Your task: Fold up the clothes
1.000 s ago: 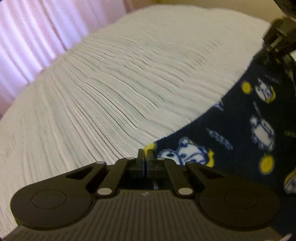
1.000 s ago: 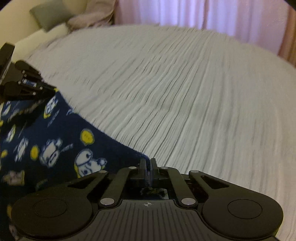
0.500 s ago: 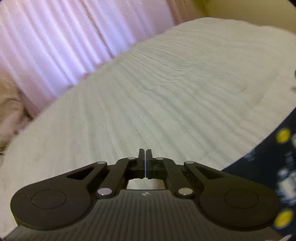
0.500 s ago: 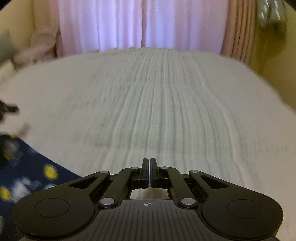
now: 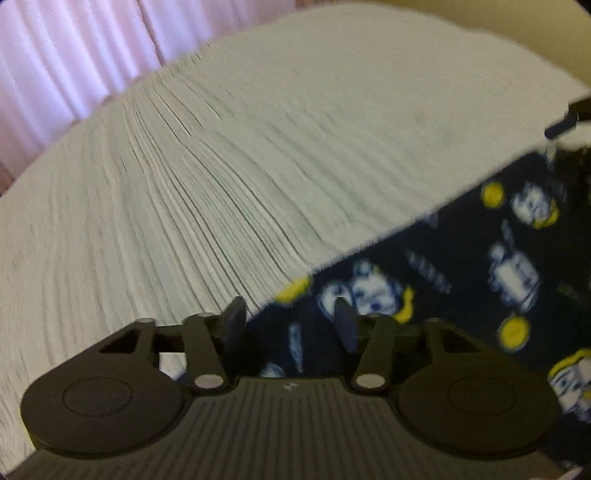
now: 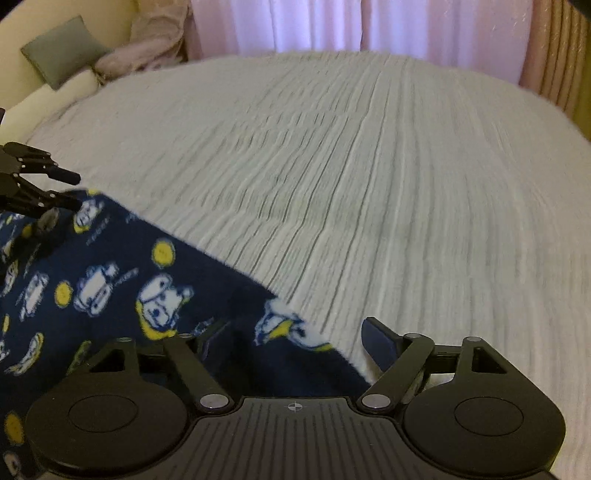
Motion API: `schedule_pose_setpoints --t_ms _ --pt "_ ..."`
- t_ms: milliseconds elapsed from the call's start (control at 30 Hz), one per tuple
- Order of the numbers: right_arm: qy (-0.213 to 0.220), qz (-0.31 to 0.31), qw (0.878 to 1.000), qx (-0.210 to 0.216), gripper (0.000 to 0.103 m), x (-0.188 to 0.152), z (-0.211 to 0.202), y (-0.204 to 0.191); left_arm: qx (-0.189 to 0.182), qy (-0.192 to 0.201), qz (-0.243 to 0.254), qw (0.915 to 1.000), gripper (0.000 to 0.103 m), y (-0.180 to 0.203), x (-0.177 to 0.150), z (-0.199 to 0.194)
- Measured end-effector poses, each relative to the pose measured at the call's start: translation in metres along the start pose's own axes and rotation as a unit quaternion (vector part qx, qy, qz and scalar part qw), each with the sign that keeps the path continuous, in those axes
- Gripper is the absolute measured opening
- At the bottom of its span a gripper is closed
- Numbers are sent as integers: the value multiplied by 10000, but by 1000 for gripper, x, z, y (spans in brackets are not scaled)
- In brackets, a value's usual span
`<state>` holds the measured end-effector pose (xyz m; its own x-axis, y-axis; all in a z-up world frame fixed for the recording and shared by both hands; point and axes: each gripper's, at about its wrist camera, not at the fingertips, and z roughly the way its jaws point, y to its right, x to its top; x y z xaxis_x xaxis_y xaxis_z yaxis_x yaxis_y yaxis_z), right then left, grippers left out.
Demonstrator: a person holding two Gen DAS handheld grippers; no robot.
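Observation:
A navy fleece garment with white cartoon figures and yellow dots lies on a white ribbed bedspread. It fills the lower right of the left wrist view (image 5: 461, 266) and the lower left of the right wrist view (image 6: 110, 280). My left gripper (image 5: 290, 317) is open, its fingers astride one corner of the garment's straight edge. My right gripper (image 6: 291, 339) is open, its fingers astride the other corner. Each gripper also shows at the far side of the other's view: the left one (image 6: 40, 184), the right one (image 5: 569, 122).
The white bedspread (image 6: 369, 184) stretches ahead to pink curtains (image 6: 332, 22). A grey-green cushion (image 6: 62, 48) and a pinkish pillow (image 6: 147, 48) lie at the headboard, far left in the right wrist view.
A second ago both grippers were shut on the garment's corners. They lifted and swung away with jaws shut and empty, and now both are back low at the corners with jaws open.

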<state>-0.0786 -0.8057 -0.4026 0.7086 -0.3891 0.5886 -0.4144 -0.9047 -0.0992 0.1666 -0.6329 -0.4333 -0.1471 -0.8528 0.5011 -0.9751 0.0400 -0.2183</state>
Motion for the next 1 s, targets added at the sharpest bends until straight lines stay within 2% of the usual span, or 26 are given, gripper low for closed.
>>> schedule_pose_setpoints --t_ms 33,100,167,233,300,367,433,467,500,533,600,700,767,867,933,1000 --pt "-66 -21 10000 19 4 -1 2 -2 128 7 190 9997 0 8 -3 3" --pt "-118 -102 9999 15 3 -4 3 -5 484 399 381 9973 0 19 -2 -2" --pt "129 -53 9998 -167 3 -4 -4 -2 730 849 -36 9937 0 13 11 -13" --pt "385 99 9986 -357 2 -3 -11 4 926 1085 -356 9891 0 2 27 -17" --pt "466 259 9971 -538 3 -4 -9 6 966 886 -298 9909 0 0 38 -9" --pt "290 257 9970 -677 3 -6 0 0 831 689 -193 9940 2 6 37 -6" --pt "191 341 9970 -672 7 -7 0 0 643 588 -258 9959 16 10 24 -11" --pt "187 401 9969 -657 33 -8 -2 1 630 584 -313 9958 29 10 15 -18" --pt "241 468 9961 -709 52 -8 -7 3 633 588 -371 9956 32 8 4 -26" --pt "411 551 9941 -836 76 -10 -17 5 636 592 -429 9953 33 7 -6 -34" --pt "686 845 9900 -899 76 -18 -42 14 719 495 -805 9929 33 -4 -30 -51" --pt "671 1463 9840 -768 76 -44 -77 26 848 318 -1543 9839 32 -20 -76 -79" --pt "567 1851 9776 -825 76 -68 -100 28 1065 72 -1930 9754 32 -27 -110 -95" --pt "384 2378 9649 -1046 76 -104 -128 28 1338 -336 -2741 9518 32 -48 -168 -115" --pt "305 2709 9546 -1200 76 -127 -146 25 1563 -500 -3373 9270 32 -67 -206 -134" --pt "256 3035 9432 -1330 76 -146 -165 22 1794 -582 -4083 8932 34 -87 -242 -151"
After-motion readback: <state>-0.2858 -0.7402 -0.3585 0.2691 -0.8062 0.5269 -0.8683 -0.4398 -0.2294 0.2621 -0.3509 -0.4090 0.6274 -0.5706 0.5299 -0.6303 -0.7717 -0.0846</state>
